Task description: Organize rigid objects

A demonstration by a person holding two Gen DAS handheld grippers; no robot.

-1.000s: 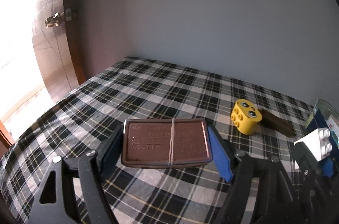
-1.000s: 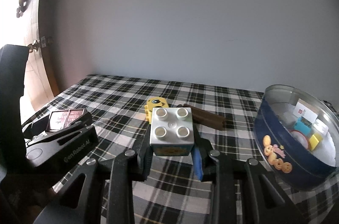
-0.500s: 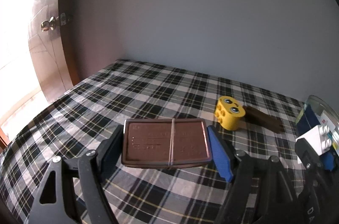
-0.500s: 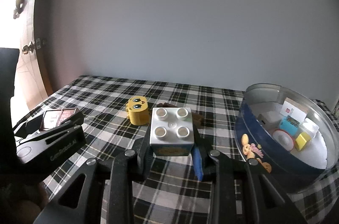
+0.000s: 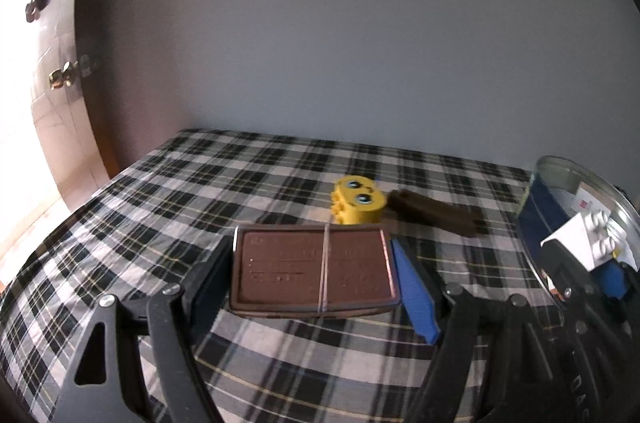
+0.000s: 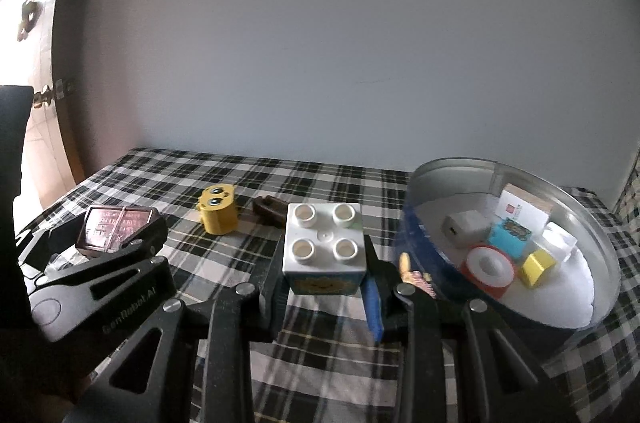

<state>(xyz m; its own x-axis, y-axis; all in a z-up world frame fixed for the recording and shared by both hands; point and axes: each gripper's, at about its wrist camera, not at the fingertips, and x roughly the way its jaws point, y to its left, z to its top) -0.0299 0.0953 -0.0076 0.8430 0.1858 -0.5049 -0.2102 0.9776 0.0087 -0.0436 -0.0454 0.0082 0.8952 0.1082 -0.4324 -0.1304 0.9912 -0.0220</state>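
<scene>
I've swung both tools toward the round tin point(image 6: 412, 207), now closer at 3 o'clock. My right tool point(image 6: 325, 263) is clamped on the white block point(image 6: 324, 243); my left tool point(image 5: 314, 271) grips the brown case point(image 5: 314, 269). Drop-off looks next; the yellow block point(image 6: 218, 209) waits at 11 o'clock.

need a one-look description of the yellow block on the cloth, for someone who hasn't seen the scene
Start at the round blue tin on the right of the plaid cloth, then move left past the long dark brown bar lying flat. Just left of that bar's end sits the yellow block. It is the only loose piece with two cartoon eyes, and no gripper holds it.
</scene>
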